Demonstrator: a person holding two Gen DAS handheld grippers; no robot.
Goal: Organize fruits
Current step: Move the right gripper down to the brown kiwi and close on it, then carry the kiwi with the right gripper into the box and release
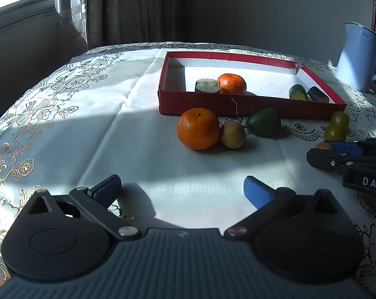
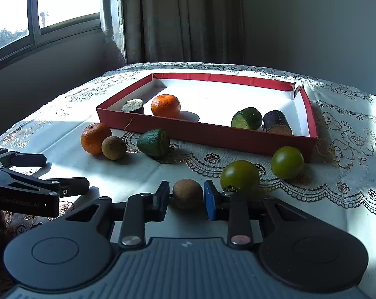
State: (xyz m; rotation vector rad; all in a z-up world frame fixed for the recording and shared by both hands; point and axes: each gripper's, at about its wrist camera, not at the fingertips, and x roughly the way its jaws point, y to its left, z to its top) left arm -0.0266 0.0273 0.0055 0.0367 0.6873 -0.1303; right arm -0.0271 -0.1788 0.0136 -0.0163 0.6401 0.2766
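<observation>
Right hand-held gripper (image 2: 186, 195): clenched on a small brown round fruit (image 2: 188, 193), one pad on each side of it, low over the surface (image 2: 148, 172).
Left hand-held gripper (image 1: 183, 190): released, jaws spread wide with only bare cloth between them; nothing held.
Gripped fruit: near the front edge of the surface, right of centre, just left of the nearer of two green round fruits.
Green round fruits: one (image 2: 239, 176) just beside the right gripper's blue pad, the other (image 2: 287, 162) farther right, close to the near right corner of the red box.
Red box (image 2: 208, 138): shallow, open-topped, white inside, lying on the far half of the surface.
Inside the box, left end: a dark cut piece with a pale top (image 2: 133, 106) and an orange (image 2: 165, 106) just beside it.
Inside the box, right end: a green cut piece (image 2: 246, 118) and a dark purple cut piece (image 2: 277, 122), side by side against the near wall.
In front of the box, left: a second orange (image 2: 95, 138) touching another brown round fruit (image 2: 114, 147); to their right a dark green cut piece (image 2: 153, 142), apart from them.
Surface cover: white cloth with gold floral print, a lace mat under the nearer fruits.
Far right: a pale blue kettle (image 1: 358, 58) standing upright beyond the box.
</observation>
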